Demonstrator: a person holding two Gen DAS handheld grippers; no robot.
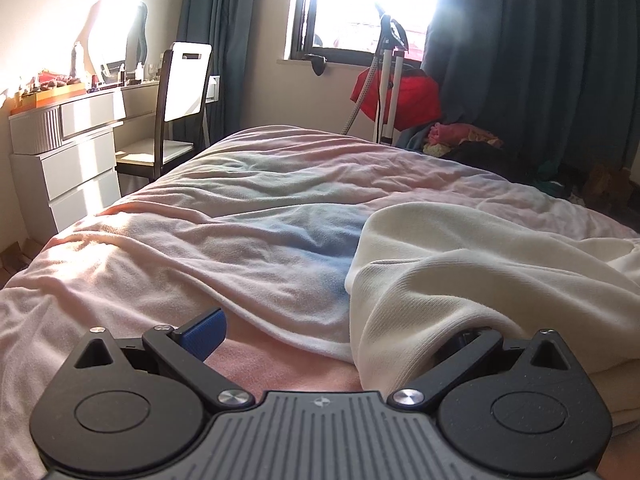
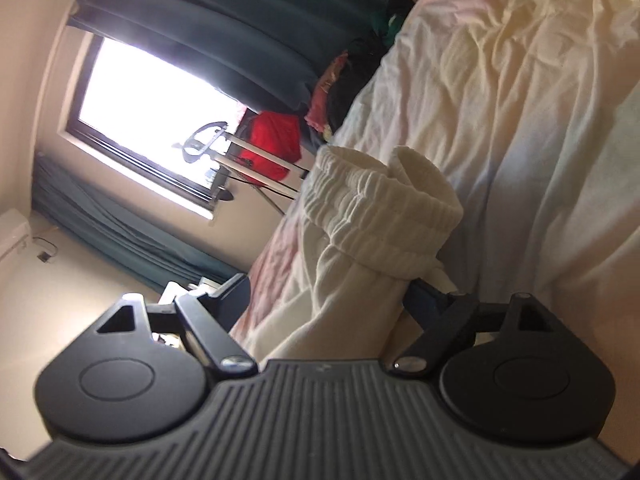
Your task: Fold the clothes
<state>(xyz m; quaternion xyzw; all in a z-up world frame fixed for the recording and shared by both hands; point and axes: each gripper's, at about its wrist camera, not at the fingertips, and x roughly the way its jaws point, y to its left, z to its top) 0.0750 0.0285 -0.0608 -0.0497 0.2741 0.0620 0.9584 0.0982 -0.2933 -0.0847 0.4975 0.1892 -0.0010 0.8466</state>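
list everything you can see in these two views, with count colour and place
cream garment: 1, cream, on the bed, ribbed elastic band bunched up
blanket: 1, pink and pale blue, covering the bed
chair: 1, dark frame, white back, by the dresser
dresser: 1, white, left wall, cluttered top
curtains: dark teal, flanking the window
red fabric: 1, below the window
left hand-held gripper: open, one finger under the garment
right hand-held gripper: open, straddling the garment

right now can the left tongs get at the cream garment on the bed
Probably yes: the left tongs stand open at the cream garment, whose fold already drapes over one finger, and nothing lies between them on the pink blanket.
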